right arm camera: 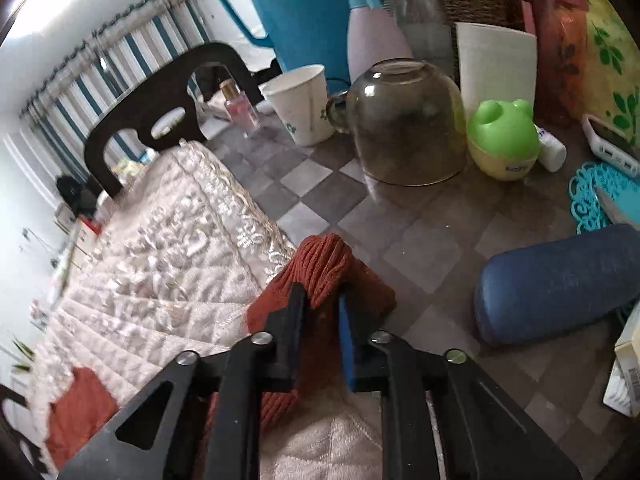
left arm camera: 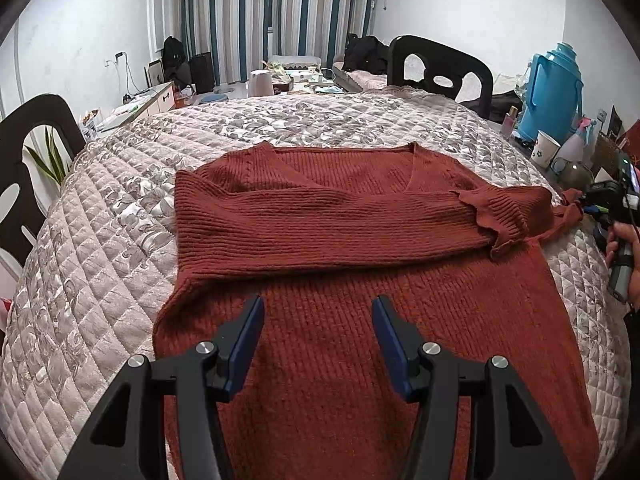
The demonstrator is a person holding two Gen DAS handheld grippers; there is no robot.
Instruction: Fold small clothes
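On the quilted cover (left arm camera: 120, 216) over the table lies the rust-red knit sweater (left arm camera: 360, 288), spread flat, neckline toward twelve o'clock in the left wrist view, hem toward six. Already folded: one sleeve (left arm camera: 320, 216), laid crosswise over the chest from nine toward three, its frilled cuff resting near the three o'clock shoulder. Still to fold: the other sleeve (right arm camera: 324, 264), drawn out past the three o'clock edge of the body. Clenched on that sleeve's end: the right gripper (right arm camera: 322, 300), both pads pressing a bunched ridge of ribbed knit, seen clearly in the right wrist view just past the edge of the cover, over the checked tabletop (right arm camera: 420, 240). Hovering released above the lower body of the sweater: the left gripper (left arm camera: 318, 304), jaws apart, nothing between them, no cloth touched. Step in hand, by judgement: second sleeve gripped and ready for carrying across. Next move calls for lifting the sleeve end slightly and sweeping it from three toward nine, over the first sleeve, then laying it flat before letting go. Worth watching: clutter at twelve to two o'clock of the right gripper, an upturned glass jug (right arm camera: 404, 120) and a paper cup (right arm camera: 300, 100), near enough to knock on a careless swing. Likely useful: left gripper pinning the body against dragging.
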